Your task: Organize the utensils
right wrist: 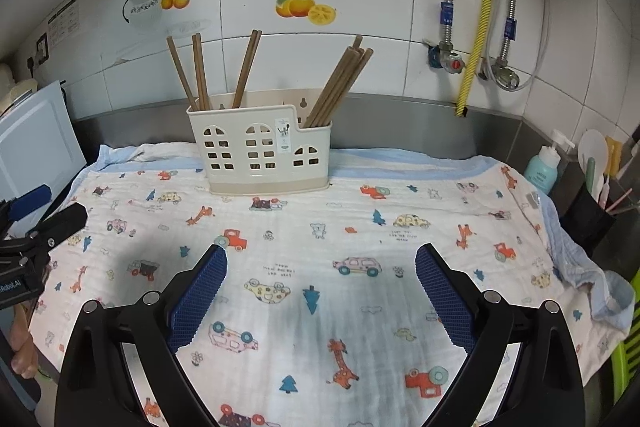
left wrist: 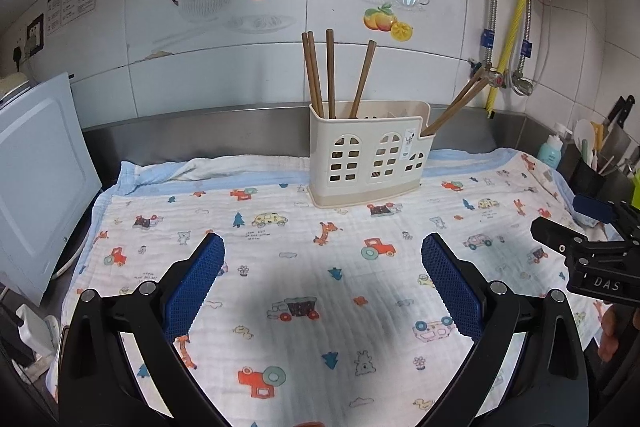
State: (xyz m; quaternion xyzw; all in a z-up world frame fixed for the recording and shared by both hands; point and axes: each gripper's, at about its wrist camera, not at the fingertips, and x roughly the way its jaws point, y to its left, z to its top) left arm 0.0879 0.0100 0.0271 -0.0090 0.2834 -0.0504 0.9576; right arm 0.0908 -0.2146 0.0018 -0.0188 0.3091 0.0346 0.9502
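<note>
A cream plastic utensil holder [left wrist: 370, 157] [right wrist: 260, 151] with window-shaped cutouts stands at the back of a cartoon-printed cloth [left wrist: 304, 267] [right wrist: 320, 247]. Several brown chopsticks [left wrist: 328, 75] [right wrist: 200, 71] stand upright in its left part. Another bunch of chopsticks [left wrist: 456, 103] [right wrist: 340, 87] leans right out of the lower right compartment. My left gripper [left wrist: 323, 283] hovers open over the cloth in front of the holder, with nothing between its blue pads. My right gripper [right wrist: 321, 291] is open too and holds nothing. Each gripper also shows at the edge of the other's view: right gripper [left wrist: 580, 227], left gripper [right wrist: 44, 207].
A white board [left wrist: 36, 183] leans at the left. Pipes and a yellow hose [right wrist: 480, 11] run down the tiled wall. At the right stand a teal pump bottle [right wrist: 542, 167], a dark container of utensils [right wrist: 588, 215] and knives [left wrist: 618, 115]. A person's fingers [right wrist: 22, 351] show at the left edge.
</note>
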